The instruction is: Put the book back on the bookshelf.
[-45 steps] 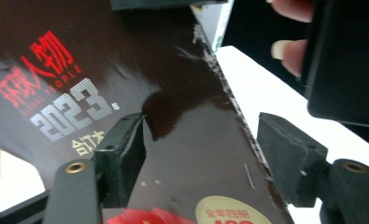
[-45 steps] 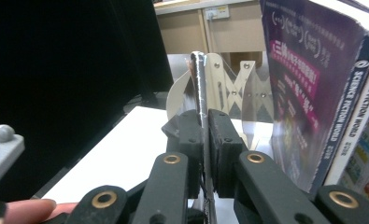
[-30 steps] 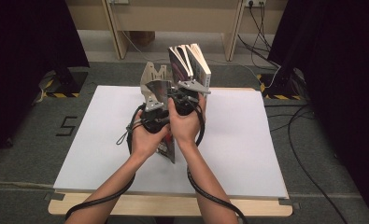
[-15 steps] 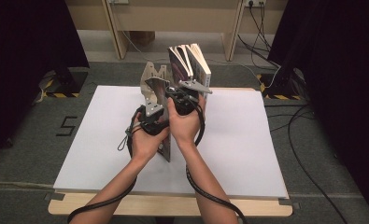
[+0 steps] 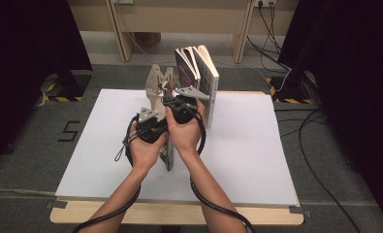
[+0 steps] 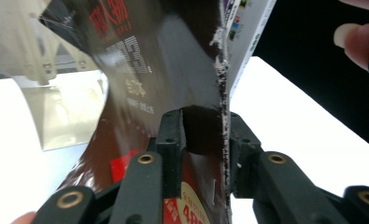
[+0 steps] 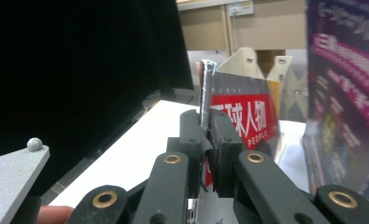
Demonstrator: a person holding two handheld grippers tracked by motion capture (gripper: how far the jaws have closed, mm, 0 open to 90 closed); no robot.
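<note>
A thin magazine [image 5: 168,156] with a dark cover and red lettering stands on edge on the white table [image 5: 257,160], held up between both hands. My right gripper [image 7: 205,135] is shut on its upper edge; in the high view this right gripper [image 5: 182,104] is the farther one. My left gripper [image 6: 205,135] straddles the magazine's [image 6: 173,70] worn edge. Its jaws have just been closing. One pad touches the edge, and a dark gap remains on the other side. In the high view the left gripper [image 5: 152,127] sits low beside the right one.
A pale metal bookend [image 5: 158,86] stands just behind the hands. Two or three upright books [image 5: 201,73] lean at the table's far edge, to the right of it. A purple book cover [image 7: 341,93] stands close on the right in the right gripper view. Cables trail from both grippers.
Both hands and the magazine stay almost where they were. The left hand has shifted only slightly against the magazine.
</note>
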